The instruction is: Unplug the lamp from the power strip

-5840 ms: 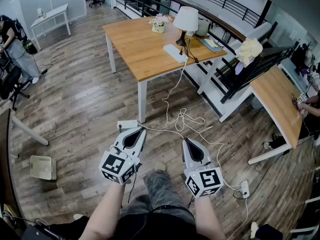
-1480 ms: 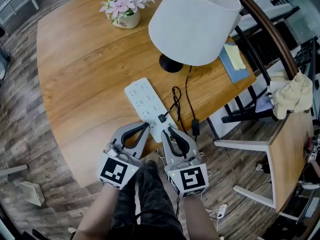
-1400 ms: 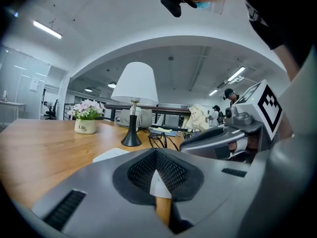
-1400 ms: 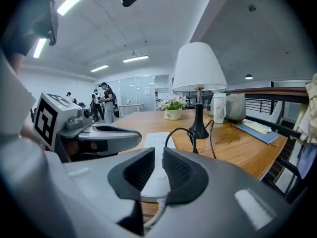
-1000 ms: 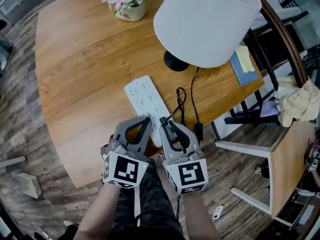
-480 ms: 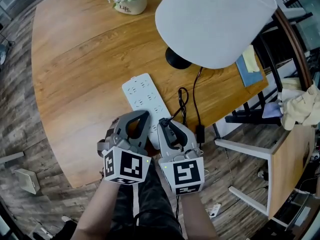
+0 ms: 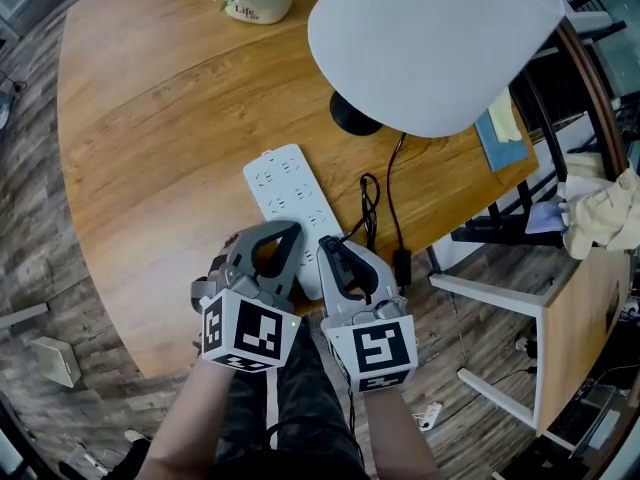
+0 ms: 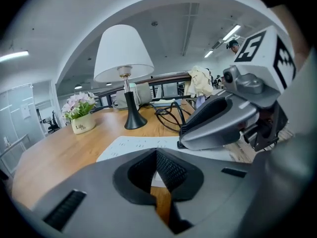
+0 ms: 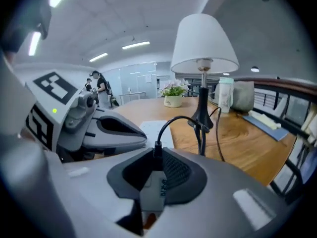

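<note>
My right tool (image 7: 329, 241) is closing, pinching the plug (image 9: 154, 182) seated in the strip (image 7: 280, 183). My left tool (image 7: 289, 231), pressed together, is waiting beside it. I judge pulling comes next.

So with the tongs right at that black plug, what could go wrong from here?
The right tongs are closing on the plug only near their tips, so a pull might slip off. The power strip looks loose on the table; the left tongs sit shut over its near end, and if they don't pin it, it may lift with the plug. The cord runs to the lamp, so a hard yank could tug it.
</note>
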